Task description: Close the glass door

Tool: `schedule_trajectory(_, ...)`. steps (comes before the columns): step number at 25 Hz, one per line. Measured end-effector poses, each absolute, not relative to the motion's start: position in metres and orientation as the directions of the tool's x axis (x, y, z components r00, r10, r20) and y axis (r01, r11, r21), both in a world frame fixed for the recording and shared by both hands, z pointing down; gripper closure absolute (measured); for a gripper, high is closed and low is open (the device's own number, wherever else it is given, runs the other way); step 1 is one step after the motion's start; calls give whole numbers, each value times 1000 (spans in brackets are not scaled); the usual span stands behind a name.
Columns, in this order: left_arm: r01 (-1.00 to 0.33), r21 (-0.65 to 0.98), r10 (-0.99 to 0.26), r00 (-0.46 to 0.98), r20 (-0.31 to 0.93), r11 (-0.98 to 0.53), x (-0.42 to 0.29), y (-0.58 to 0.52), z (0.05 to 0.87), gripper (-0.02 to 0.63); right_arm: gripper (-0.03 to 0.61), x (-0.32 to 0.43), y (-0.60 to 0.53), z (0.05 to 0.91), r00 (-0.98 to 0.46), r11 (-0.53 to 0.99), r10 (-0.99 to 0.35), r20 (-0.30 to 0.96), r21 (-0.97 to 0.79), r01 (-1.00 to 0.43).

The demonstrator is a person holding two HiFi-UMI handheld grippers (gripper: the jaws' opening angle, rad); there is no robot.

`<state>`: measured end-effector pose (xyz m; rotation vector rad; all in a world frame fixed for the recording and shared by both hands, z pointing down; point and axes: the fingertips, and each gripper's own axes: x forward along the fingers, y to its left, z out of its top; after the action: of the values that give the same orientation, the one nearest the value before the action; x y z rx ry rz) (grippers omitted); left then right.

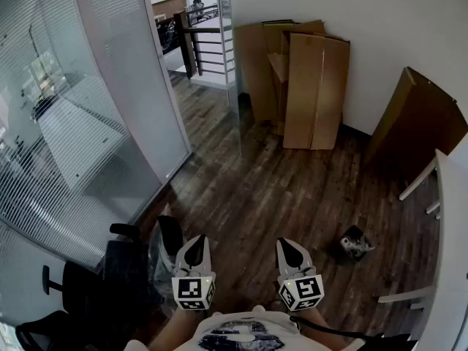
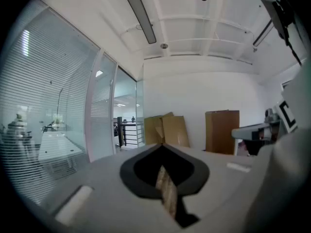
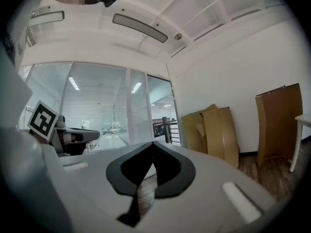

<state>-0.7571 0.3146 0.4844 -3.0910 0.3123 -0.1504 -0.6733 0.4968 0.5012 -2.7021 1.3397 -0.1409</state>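
You hold both tools low and close to your body, side by side and well apart from everything else in the room. Your left hand-held gripper [image 1: 196,240] has its dark jaws brought together at the tips with nothing between them; only the dark wooden plank floor [image 1: 278,189] shows through the gap behind the tips. Your right hand-held gripper [image 1: 287,243] is the same, jaws together and empty. The clear glass door [image 1: 231,64] is far ahead of you at the top of the head view, standing open and swung into the room beside the doorway. Left of that doorway runs the glass partition wall with white slatted blinds [image 1: 80,108]. Flat tan cardboard sheets [image 1: 314,86] lean upright against the white wall just right of the door, and a darker brown board [image 1: 417,123] leans further right. A small black object [image 1: 355,241] lies on the floor to your right, and a black office chair [image 1: 95,284] stands at your left.
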Motion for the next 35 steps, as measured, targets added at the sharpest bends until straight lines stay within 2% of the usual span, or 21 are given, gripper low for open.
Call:
schedule_trajectory(9,-188,-47,-192,975,109,-981,-724,333,485,611,571,-641,523,500,627,-623,-779,30,-155,-767)
schedule_trajectory(35,-176,-53,-182,975,126,-983,-707,364,492,611,571,-626,562,512,655,-653,-754,47,-164,-740)
